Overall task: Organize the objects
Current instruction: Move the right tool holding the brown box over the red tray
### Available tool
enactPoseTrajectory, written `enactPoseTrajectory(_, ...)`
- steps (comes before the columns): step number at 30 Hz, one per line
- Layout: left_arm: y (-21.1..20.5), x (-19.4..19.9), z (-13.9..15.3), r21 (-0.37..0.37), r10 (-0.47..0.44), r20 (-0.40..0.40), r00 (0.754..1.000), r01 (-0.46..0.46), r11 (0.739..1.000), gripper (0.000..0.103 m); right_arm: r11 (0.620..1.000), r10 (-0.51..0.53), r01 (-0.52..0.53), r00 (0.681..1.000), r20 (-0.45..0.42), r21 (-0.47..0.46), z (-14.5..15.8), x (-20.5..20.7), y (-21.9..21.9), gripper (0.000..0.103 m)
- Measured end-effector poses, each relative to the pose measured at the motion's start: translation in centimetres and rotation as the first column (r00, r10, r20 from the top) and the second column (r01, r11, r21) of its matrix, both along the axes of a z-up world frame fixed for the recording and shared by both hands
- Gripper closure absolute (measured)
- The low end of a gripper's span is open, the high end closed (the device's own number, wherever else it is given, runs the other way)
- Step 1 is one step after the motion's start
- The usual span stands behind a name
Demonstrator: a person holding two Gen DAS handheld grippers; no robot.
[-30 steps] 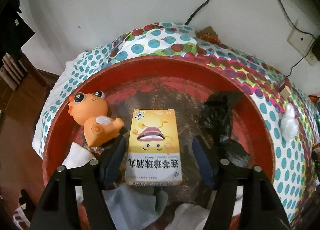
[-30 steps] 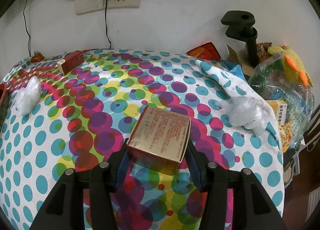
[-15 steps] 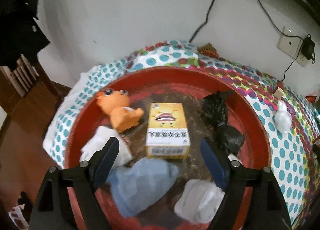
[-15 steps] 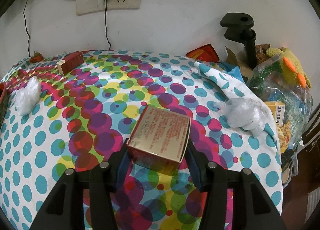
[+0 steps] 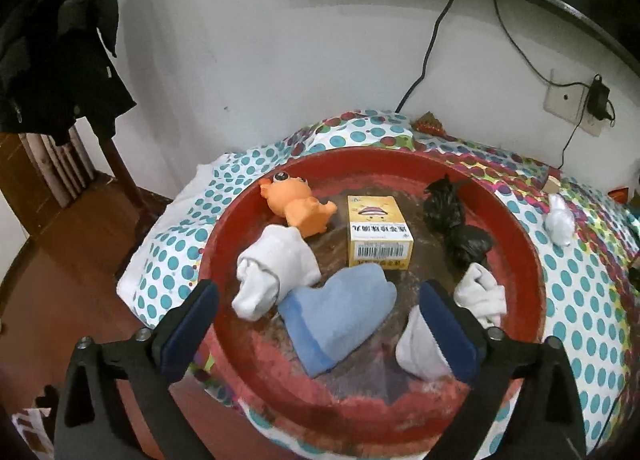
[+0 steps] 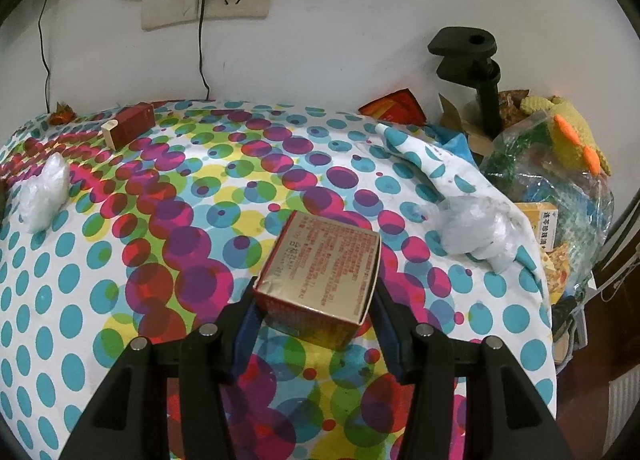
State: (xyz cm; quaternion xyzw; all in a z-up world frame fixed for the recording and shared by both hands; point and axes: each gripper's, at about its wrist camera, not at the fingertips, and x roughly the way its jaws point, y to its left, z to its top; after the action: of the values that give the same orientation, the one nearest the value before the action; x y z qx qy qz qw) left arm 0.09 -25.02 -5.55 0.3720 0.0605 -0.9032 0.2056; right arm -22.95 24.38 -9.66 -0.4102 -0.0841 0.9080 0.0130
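A round red basin (image 5: 520, 244) on the dotted cloth holds a yellow medicine box (image 5: 378, 236), an orange toy (image 5: 294, 205), a black bag (image 5: 456, 227), white socks (image 5: 276, 272) and a blue sock (image 5: 344, 312). My left gripper (image 5: 320, 324) hangs above the basin's near side, its jaws opening wide with nothing pressed between them. In the right wrist view my right gripper (image 6: 316, 320) is shut on a gold and red box (image 6: 324, 276), held just above the dotted tablecloth (image 6: 120, 260).
Two crumpled clear plastic wads (image 6: 42, 195) (image 6: 476, 236) and a small red box (image 6: 128, 125) lie on the cloth. A bag of clutter with a yellow knitted toy (image 6: 560, 127) and a black clamp (image 6: 476, 67) stand at the right edge. A wooden chair with a dark coat (image 5: 60, 39) stands left.
My left gripper let go of the yellow box, opened wide and drew back and up, leaving the box in the basin. The right gripper and its box stayed still.
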Motion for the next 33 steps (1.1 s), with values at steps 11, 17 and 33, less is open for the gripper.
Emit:
enactPoseTrajectory(11,0.3,1.5,-1.2,-0.087,-0.015,-0.013,1.000,0.013,0.996,0.000,0.999,-0.034,0.034,0.999,0.005,0.027,0.0,0.4,-0.2,0.051)
enactPoseTrajectory(17,1.2,1.5,-1.3,-0.112,-0.065,-0.015,0.998,0.063,0.992,0.000,0.999,-0.036,0.036,0.999,-0.014,-0.034,1.4,2.4,-0.7,0.051)
enactPoseTrajectory(33,-1.1,1.5,-1.5,-0.030,-0.018,0.003,1.000,0.019,0.999,0.000,0.987,0.123,-0.126,0.992,-0.041,-0.097,4.5,6.0,-7.9,0.051)
